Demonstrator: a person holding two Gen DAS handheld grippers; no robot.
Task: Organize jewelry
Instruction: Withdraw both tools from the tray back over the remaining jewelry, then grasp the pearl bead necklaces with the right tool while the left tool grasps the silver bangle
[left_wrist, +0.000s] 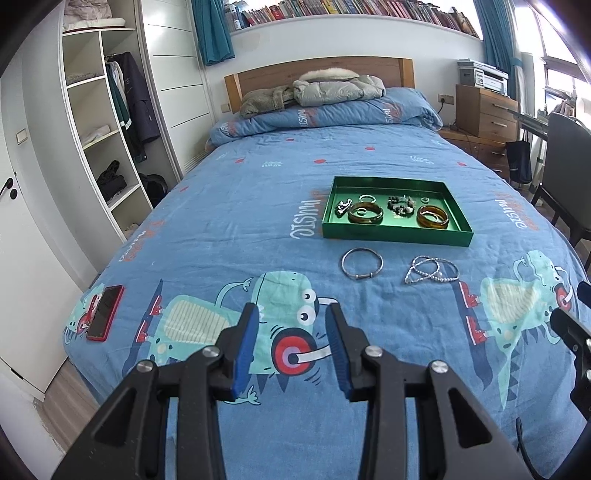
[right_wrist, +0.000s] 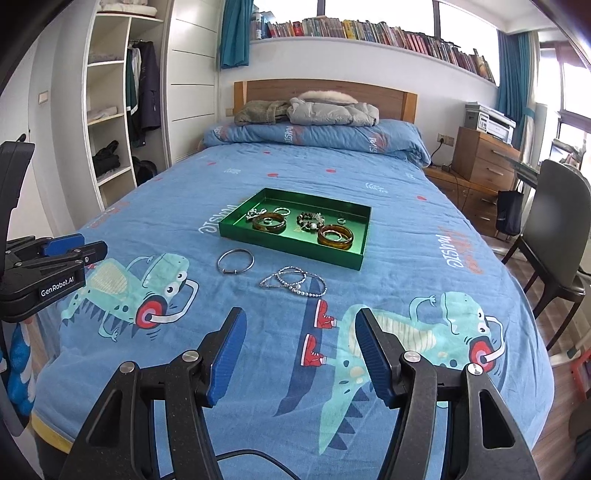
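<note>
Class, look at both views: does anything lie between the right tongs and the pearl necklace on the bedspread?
Nothing visible does. The right tongs stand open and empty over bare bedspread, and the pearl necklace lies just ahead, in front of the green tray. The silver bangle sits off to the necklace's left, apart from it.

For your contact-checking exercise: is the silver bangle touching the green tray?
Apart. In the left wrist view a strip of blue bedsheet shows between the silver bangle and the near wall of the green tray; the right wrist view shows the same gap.
</note>
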